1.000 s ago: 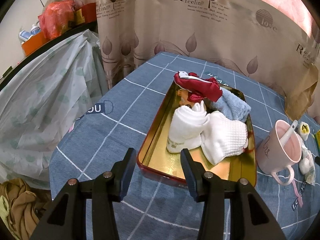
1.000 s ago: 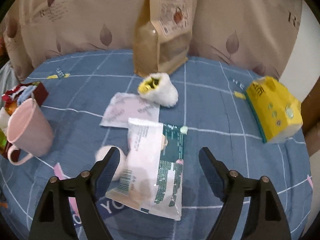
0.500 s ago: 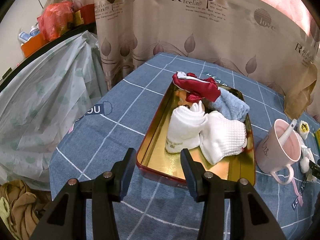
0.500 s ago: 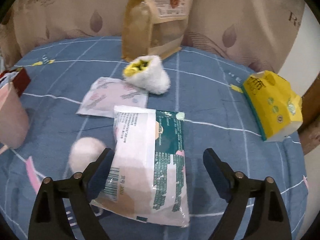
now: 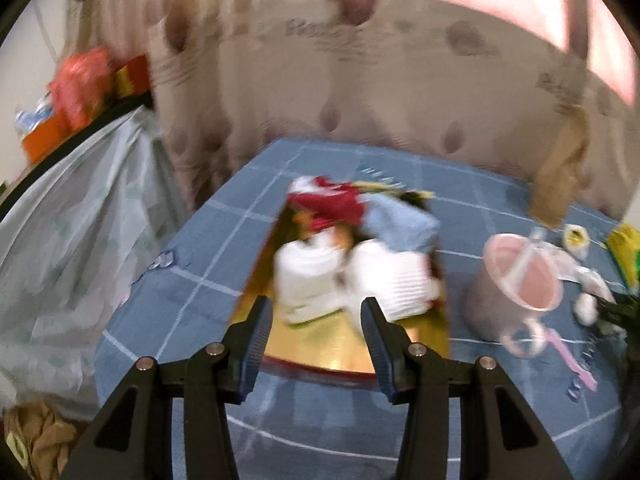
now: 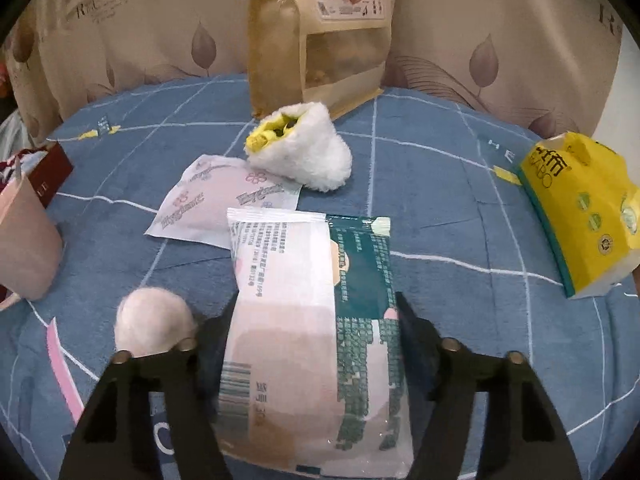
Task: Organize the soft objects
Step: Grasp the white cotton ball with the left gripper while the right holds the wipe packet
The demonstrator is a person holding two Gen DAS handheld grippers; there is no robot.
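Between the two black fingers of the right gripper (image 6: 316, 320) lies a soft plastic packet printed white, pink and dark green (image 6: 316, 320), flat on the blue grid-lined tablecloth (image 6: 440, 208). The jaws have just been closing in on it, and each finger now stands hard against a long edge of the packet, gripping it from both sides. Just left of the left finger sits a small pale pink fluffy ball (image 6: 152, 322), very near it; whether they touch I cannot tell. Beyond the packet's far left corner lies a flat white sachet with pink flower print (image 6: 216, 200), its corner tucked under the packet. Farther still, a white fleecy roll with a yellow inside (image 6: 304, 152) rests against the foot of a tall tan paper pouch (image 6: 320, 32) standing before the curtain. A yellow tissue pack (image 6: 580, 208) lies well apart at the right, and a pink mug (image 6: 24, 240) stands at the left edge. The left wrist view is blurred. The left gripper (image 5: 316, 324) hangs above the near end of a gold-lined rectangular tin tray with a red rim (image 5: 340, 344), jaws apart with nothing between them. In the tray's far half are two white folded cloths (image 5: 312, 276), side by side, with a light blue cloth (image 5: 404, 224) and a red fabric item (image 5: 328, 204) behind them. The pink mug stands just right of the tray.
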